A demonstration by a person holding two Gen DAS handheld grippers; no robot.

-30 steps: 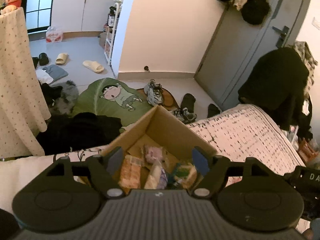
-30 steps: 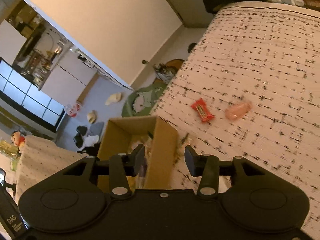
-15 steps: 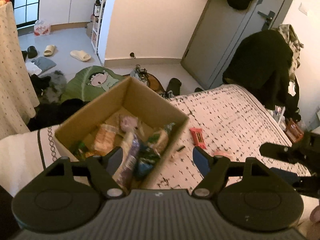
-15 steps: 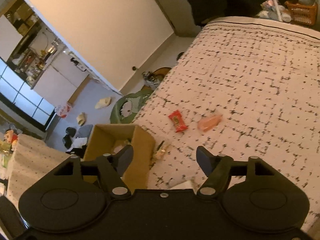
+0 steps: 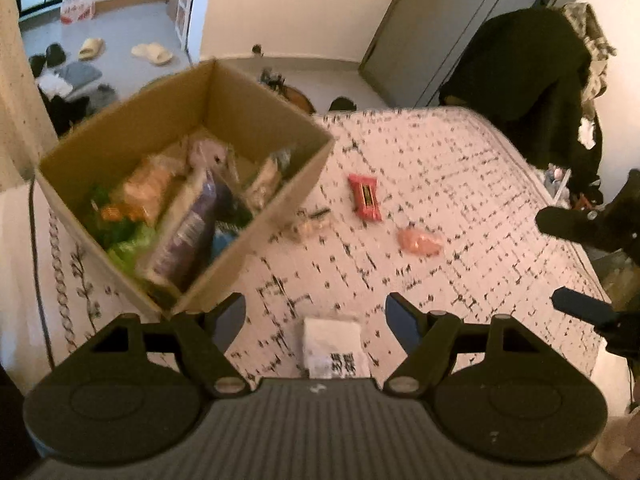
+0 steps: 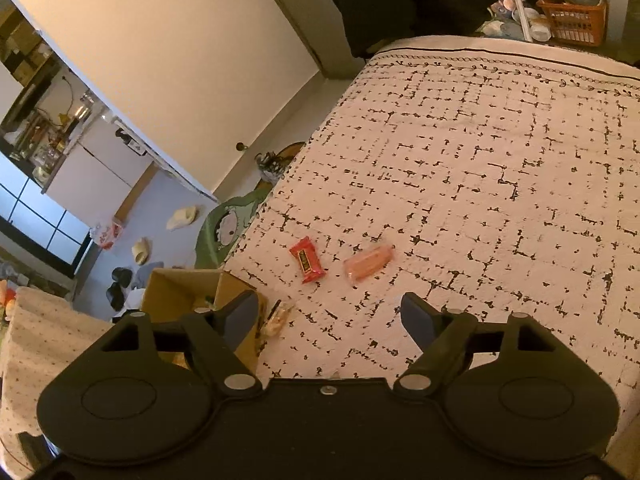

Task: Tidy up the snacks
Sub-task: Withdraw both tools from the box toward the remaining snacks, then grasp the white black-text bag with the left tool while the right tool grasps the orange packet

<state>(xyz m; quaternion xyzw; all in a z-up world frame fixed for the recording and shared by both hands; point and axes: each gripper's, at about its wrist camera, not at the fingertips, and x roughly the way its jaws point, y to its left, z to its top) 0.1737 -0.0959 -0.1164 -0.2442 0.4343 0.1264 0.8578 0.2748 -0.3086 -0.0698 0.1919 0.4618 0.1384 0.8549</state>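
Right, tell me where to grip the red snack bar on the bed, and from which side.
Grip the red snack bar across its narrow width at mid-length, coming straight down from above. It lies flat on the bedspread with clear fabric along both long edges, so fingers can probably straddle it there. The right gripper is open and empty, and likely best placed.

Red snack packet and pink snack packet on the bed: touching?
Apart. The left wrist view shows patterned bedcover between the red snack packet and the pink snack packet.

bed cover (image 6: 500,184): wide bare stretch on its right part | obstacles: cardboard box (image 5: 256,120) at left; red packet (image 5: 365,197), pink packet (image 5: 418,241) mid-bed
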